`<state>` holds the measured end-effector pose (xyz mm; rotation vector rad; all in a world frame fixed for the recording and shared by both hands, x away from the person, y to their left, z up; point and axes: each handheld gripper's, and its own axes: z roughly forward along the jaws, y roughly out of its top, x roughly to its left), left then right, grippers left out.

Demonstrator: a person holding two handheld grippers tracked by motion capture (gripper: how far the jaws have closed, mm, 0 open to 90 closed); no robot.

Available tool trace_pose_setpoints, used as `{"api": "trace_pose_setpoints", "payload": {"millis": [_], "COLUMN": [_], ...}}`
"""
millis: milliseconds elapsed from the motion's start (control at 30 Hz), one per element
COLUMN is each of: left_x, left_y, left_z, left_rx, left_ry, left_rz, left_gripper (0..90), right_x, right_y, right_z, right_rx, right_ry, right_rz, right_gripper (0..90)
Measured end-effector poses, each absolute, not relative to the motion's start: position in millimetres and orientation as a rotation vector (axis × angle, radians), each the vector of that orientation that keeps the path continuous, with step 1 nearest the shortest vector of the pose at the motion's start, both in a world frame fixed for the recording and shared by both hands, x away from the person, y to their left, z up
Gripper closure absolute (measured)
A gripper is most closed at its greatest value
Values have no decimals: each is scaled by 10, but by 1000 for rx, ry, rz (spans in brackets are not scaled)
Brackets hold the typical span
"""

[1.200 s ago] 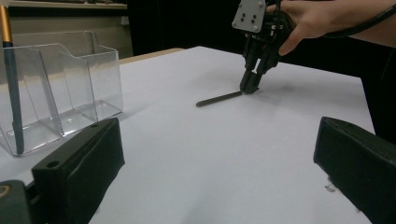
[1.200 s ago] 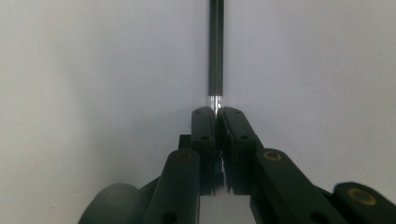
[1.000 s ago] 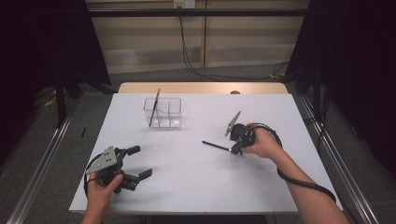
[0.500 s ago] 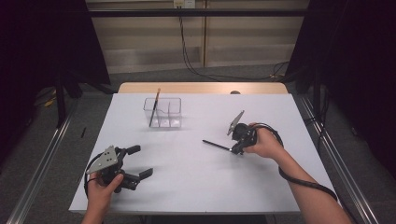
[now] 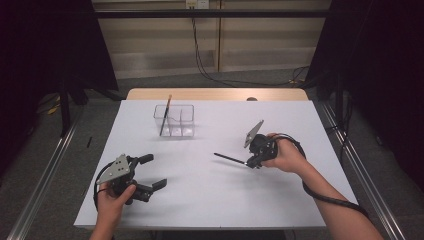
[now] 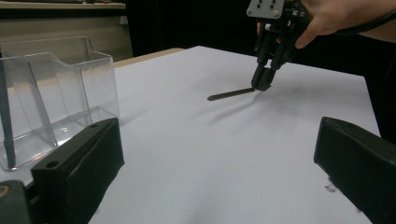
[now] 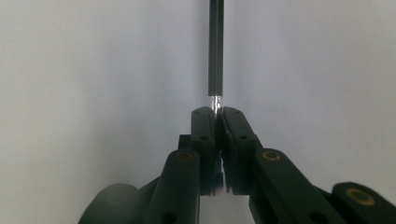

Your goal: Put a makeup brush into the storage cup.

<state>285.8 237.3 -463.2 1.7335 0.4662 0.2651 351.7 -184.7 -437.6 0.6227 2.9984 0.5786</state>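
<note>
My right gripper (image 5: pixel 249 162) is shut on one end of a thin black stick (image 5: pixel 229 158), right of the table's middle. In the right gripper view the jaws (image 7: pixel 218 112) pinch the stick (image 7: pixel 215 46) at a shiny band, and it runs straight out over the white tabletop. The left gripper view shows the stick (image 6: pixel 231 94) slanting down from that gripper (image 6: pixel 261 85), its far tip at the surface. A clear divided box (image 5: pixel 175 120) stands at the back centre-left with another thin stick (image 5: pixel 165 115) leaning in it. My left gripper (image 5: pixel 156 171) rests open at the front left, holding nothing.
The white tabletop (image 5: pixel 210 200) stretches between the two grippers. In the left gripper view the clear box (image 6: pixel 56 93) stands close by on the left, beyond the open jaws (image 6: pixel 217 172). Metal rails run along the floor on both sides of the table.
</note>
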Motion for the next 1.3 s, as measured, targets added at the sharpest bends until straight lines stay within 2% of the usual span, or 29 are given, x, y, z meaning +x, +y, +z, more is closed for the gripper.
{"api": "trace_pose_setpoints", "payload": {"millis": [967, 1300], "left_x": [3022, 3082], "left_y": [1985, 1728], "left_z": [-4492, -4392], "left_rx": [1780, 1876], "left_ry": [396, 318], "left_rz": [201, 190], "left_gripper": [5, 0], "right_x": [3264, 3229], "right_y": [-1435, -1423], "right_z": [-4275, -4259], "right_rx": [397, 367], "right_ry": [3062, 3066], "right_rz": [611, 611], "right_gripper": [840, 840]}}
